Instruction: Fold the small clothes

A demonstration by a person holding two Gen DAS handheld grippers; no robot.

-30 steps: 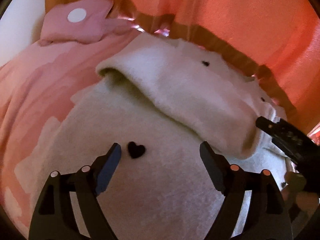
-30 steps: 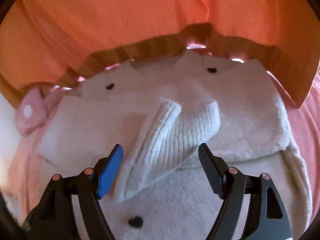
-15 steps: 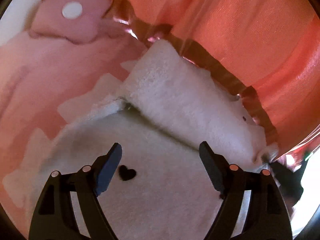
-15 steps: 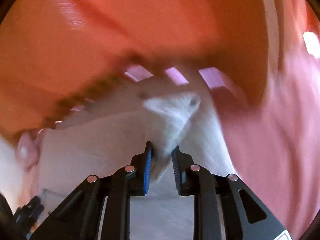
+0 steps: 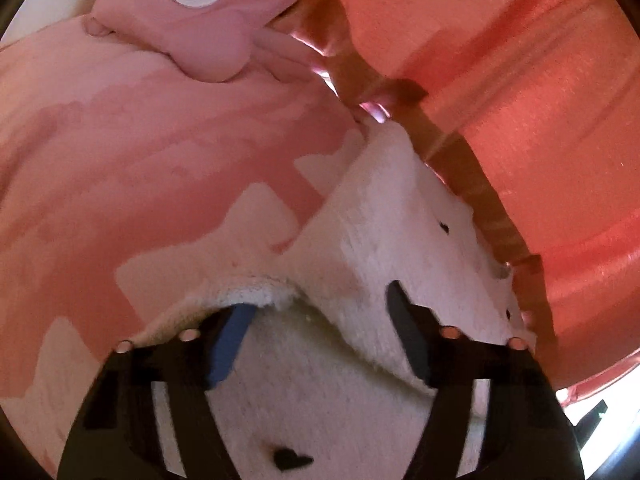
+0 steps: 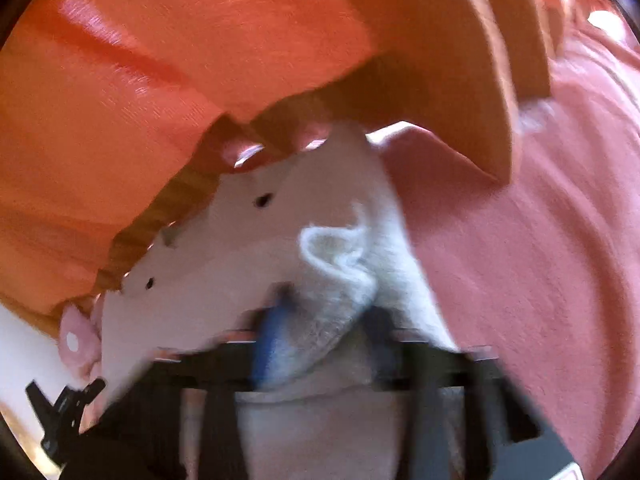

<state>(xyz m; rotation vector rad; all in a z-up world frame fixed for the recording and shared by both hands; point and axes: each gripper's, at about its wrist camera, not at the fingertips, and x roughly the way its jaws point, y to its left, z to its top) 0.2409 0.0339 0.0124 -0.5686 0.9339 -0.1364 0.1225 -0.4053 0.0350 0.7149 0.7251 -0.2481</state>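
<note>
A white fluffy garment [image 5: 380, 220] with small black hearts [image 5: 290, 458] lies on pink bedding [image 5: 140, 160]. My left gripper [image 5: 318, 340] sits at its near folded edge. The jaws are closing, with the fold between them and the blue pad [image 5: 228, 344] tucked under the rim; the pads do not press on it. In the blurred right wrist view the same garment [image 6: 224, 280] shows its ribbed sleeve cuff [image 6: 336, 256]. My right gripper [image 6: 324, 336] is shut on that sleeve and holds it raised over the body.
Orange cloth [image 5: 520, 60] hangs across the far side, its hem just above the garment, also in the right wrist view [image 6: 160, 60]. A pink cushion with a white dot [image 5: 200, 20] lies at the back left. Pink bedding [image 6: 540, 280] spreads to the right.
The right gripper shut on the sleeve cuff and carried it sideways across the garment. The left gripper slid to the garment's folded edge, rolled, and its jaws drew closer.
</note>
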